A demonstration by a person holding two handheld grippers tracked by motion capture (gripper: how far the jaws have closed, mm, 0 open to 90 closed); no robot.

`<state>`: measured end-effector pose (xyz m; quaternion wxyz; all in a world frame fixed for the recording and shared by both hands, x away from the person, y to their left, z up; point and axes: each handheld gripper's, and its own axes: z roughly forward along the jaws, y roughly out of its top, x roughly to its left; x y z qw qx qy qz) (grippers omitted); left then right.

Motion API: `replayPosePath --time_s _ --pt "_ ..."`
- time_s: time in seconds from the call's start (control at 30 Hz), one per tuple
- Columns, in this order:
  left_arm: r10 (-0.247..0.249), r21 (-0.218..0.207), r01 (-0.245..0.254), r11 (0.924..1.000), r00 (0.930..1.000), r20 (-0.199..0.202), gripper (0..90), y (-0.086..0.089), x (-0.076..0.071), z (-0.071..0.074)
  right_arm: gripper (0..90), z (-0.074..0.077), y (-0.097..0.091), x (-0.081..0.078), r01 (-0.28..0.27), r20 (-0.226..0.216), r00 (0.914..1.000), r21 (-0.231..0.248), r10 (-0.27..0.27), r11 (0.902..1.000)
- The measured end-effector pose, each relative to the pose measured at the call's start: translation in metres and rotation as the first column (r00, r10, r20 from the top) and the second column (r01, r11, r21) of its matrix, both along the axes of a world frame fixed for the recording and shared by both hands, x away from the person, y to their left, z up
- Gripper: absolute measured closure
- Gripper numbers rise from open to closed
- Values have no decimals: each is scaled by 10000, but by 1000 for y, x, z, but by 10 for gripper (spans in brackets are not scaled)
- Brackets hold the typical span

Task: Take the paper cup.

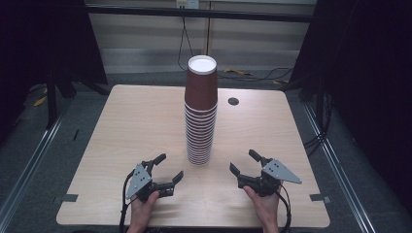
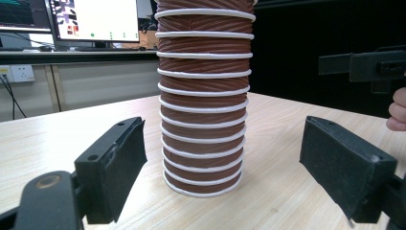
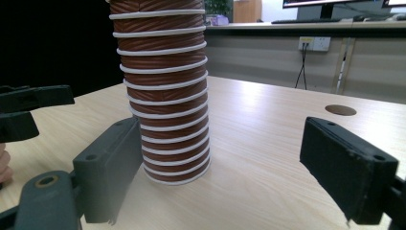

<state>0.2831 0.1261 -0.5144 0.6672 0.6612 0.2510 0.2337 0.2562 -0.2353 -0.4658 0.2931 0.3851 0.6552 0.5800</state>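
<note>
Both grippers stand with their jaws spread wide and nothing between the pads: the left gripper (image 1: 165, 168) and the right gripper (image 1: 244, 162) rest low over the near part of the table (image 1: 131, 121), each held in one hand and angled inward toward the stack of cups (image 1: 200, 114). The stack stands upright on the table between the two grippers, apart from both, slightly beyond their fingertips. From the high view, the white rim of the top cup is visible and the stack leans slightly; a dark round hole (image 1: 233, 101) sits in the tabletop just to the right of the stack. From the left gripper view, the stack (image 2: 203, 100) appears centred between the two black jaws as brown ribbed cups with white rims, and the opposite gripper with a fingertip (image 2: 396, 110) shows at the right edge. From the right gripper view, the stack (image 3: 165, 91) sits nearer the left jaw, and the round hole (image 3: 340, 109) lies beyond on the right. The table is light wood-grain laminate. Monitors (image 2: 98, 19) stand on a desk behind, a wall socket (image 3: 315, 43) with a plugged cable shows under a counter, and dark curtains flank the table.
</note>
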Motion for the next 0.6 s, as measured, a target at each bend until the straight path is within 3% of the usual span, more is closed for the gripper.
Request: replayPosePath --time_s 0.03,0.07,0.2,0.27,0.6 --pt "0 0 0 10000 10000 0 155 0 0 0 152 0 0 0 0 0 10000 0 0 10000" --pt "-3 -1 3 10000 10000 -2 156 0 0 0 185 4 1 2 -423 -239 9988 228 428 9988" --pt "-9 -2 9 10000 10000 -1 156 0 0 0 174 9 4 5 -600 -239 9979 43 601 9982" --pt "-14 43 14 10000 10000 15 156 0 0 0 172 16 8 9 -895 -544 9945 63 897 9960" --pt "-16 28 16 10000 10000 46 156 0 0 0 167 38 17 21 -1523 -622 9862 256 1537 9880"
